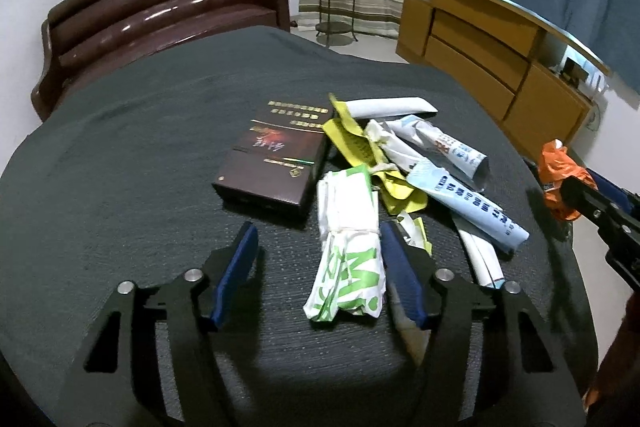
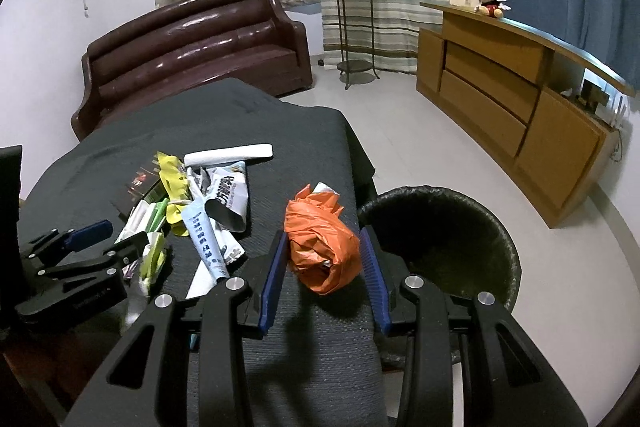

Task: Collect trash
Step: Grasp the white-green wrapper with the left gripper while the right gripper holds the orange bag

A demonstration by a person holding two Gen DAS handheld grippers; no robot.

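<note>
A pile of wrappers lies on the dark cloth-covered table [image 1: 120, 155]: a green-and-white wrapper [image 1: 348, 247], yellow wrappers [image 1: 360, 147] and pale blue packets [image 1: 464, 203]. My left gripper [image 1: 318, 247] is open, its jaws around the green-and-white wrapper, which touches the right one. My right gripper [image 2: 325, 263] is shut on a crumpled orange plastic bag [image 2: 320, 247], held above the table's right edge; it also shows at the right of the left wrist view [image 1: 556, 183]. A black waste bin [image 2: 448, 239] stands on the floor just right of the table.
A dark brown box [image 1: 272, 163] lies left of the pile. A brown leather sofa [image 2: 192, 55] stands behind the table. A wooden cabinet [image 2: 520, 107] with a plush toy [image 2: 490, 3] runs along the right. A plant stand [image 2: 354, 23] is by the curtains.
</note>
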